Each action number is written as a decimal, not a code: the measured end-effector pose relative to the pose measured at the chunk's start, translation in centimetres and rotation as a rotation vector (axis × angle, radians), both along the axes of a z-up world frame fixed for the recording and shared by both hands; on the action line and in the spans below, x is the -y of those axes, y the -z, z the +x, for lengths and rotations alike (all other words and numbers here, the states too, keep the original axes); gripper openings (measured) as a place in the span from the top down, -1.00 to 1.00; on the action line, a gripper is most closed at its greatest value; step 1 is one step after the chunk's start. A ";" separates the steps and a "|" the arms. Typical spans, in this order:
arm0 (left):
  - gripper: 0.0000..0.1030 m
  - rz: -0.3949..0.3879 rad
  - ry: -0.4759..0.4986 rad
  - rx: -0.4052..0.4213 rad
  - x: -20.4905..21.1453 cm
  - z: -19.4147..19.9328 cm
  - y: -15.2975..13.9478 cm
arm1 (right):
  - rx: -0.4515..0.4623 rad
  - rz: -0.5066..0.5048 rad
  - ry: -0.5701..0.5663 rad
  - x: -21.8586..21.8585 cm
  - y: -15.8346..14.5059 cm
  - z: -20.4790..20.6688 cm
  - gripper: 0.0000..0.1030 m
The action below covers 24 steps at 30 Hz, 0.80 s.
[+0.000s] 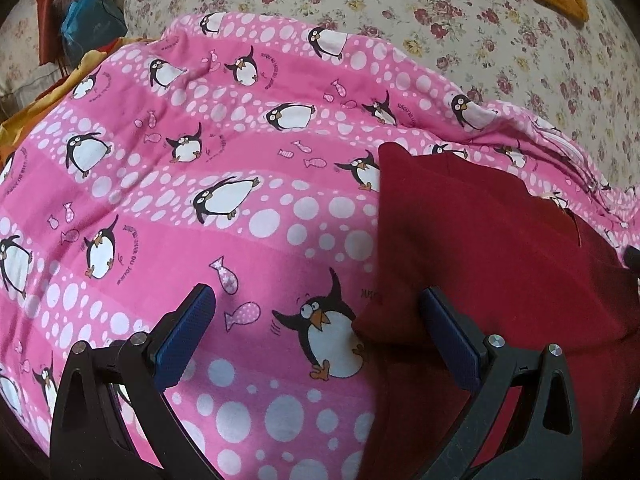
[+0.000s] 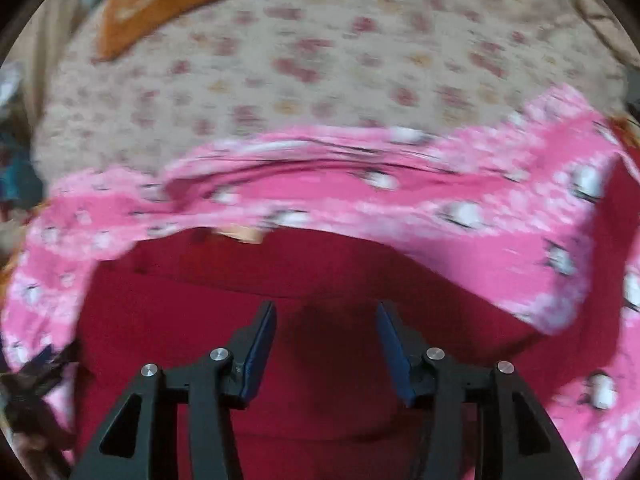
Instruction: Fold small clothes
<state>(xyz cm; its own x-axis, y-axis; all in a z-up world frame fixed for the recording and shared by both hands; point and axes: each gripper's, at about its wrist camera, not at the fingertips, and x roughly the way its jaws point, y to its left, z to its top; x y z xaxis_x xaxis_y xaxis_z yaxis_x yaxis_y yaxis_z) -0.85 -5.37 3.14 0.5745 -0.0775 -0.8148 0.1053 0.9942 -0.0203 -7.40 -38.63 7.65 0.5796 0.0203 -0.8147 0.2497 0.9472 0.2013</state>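
Dark red garment [image 1: 500, 264] spread on pink penguin-print blanket [image 1: 200, 200] over floral bed sheet [image 1: 460, 32]. Left claw [image 1: 320, 320] apart, straddling garment's edge. Right claw [image 2: 326, 336] apart above garment [image 2: 320, 272], gripping nothing.

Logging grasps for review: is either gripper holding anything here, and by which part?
Nothing is held. The left gripper and right gripper are both open above the red garment.

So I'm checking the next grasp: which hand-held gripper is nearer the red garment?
Right: open directly over the red garment. Left: straddles its edge.
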 end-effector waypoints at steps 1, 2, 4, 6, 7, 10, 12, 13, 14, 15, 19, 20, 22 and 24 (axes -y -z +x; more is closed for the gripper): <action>-0.99 -0.002 -0.001 -0.001 0.0 0.0 0.0 | 0.000 0.026 -0.043 -1.3 0.1 0.8 0.04; -0.99 -0.004 -0.001 -0.002 0.0 0.0 0.0 | -0.001 0.050 -0.077 -2.5 0.3 1.6 0.04; -0.99 -0.006 -0.002 -0.006 0.1 0.0 0.1 | 0.001 0.082 -0.160 -5.8 0.9 4.0 0.04; -0.98 -0.013 -0.002 -0.011 0.0 0.1 0.2 | 0.014 0.067 -0.224 -8.7 1.1 6.1 0.05; -0.98 -0.017 -0.001 -0.014 0.0 0.1 0.3 | 0.024 0.060 -0.264 -10.5 1.2 7.3 0.06; -0.99 -0.040 0.000 -0.029 -0.3 0.3 0.4 | 0.032 0.044 -0.379 -15.3 1.8 10.5 0.10; -0.99 -0.051 -0.001 -0.038 -0.4 0.5 0.5 | 0.014 -0.007 -0.420 -17.8 3.0 12.7 0.15; -0.99 -0.054 -0.001 -0.039 -0.4 0.5 0.5 | 0.000 -0.029 -0.426 -18.6 3.6 13.6 0.22; -0.99 -0.054 -0.001 -0.040 -0.4 0.6 0.5 | -0.021 -0.051 -0.426 -19.0 4.4 14.5 0.23; -0.99 -0.053 0.000 -0.039 -0.4 0.7 0.5 | -0.050 -0.090 -0.421 -19.5 5.4 15.6 0.24; -0.99 -0.057 0.002 -0.047 -0.4 0.9 0.6 | -0.056 -0.132 -0.366 -19.4 6.2 17.1 0.24; -0.99 -0.055 0.001 -0.048 -0.4 0.9 0.6 | -0.052 -0.121 -0.352 -19.0 5.9 17.0 0.24; -0.99 -0.049 0.002 -0.045 -0.4 0.9 0.6 | -0.056 -0.116 -0.321 -17.7 5.3 16.0 0.24; -0.99 -0.040 0.002 -0.040 -0.3 0.8 0.5 | -0.053 -0.083 -0.320 -16.4 4.6 14.5 0.24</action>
<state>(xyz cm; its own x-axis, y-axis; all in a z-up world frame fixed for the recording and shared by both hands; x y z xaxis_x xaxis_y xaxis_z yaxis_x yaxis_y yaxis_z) -0.06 -5.10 2.62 0.5414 -0.1112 -0.8334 0.1057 0.9924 -0.0638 7.10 -22.22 3.07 0.5112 0.1265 -0.8501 -0.0552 0.9919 0.1143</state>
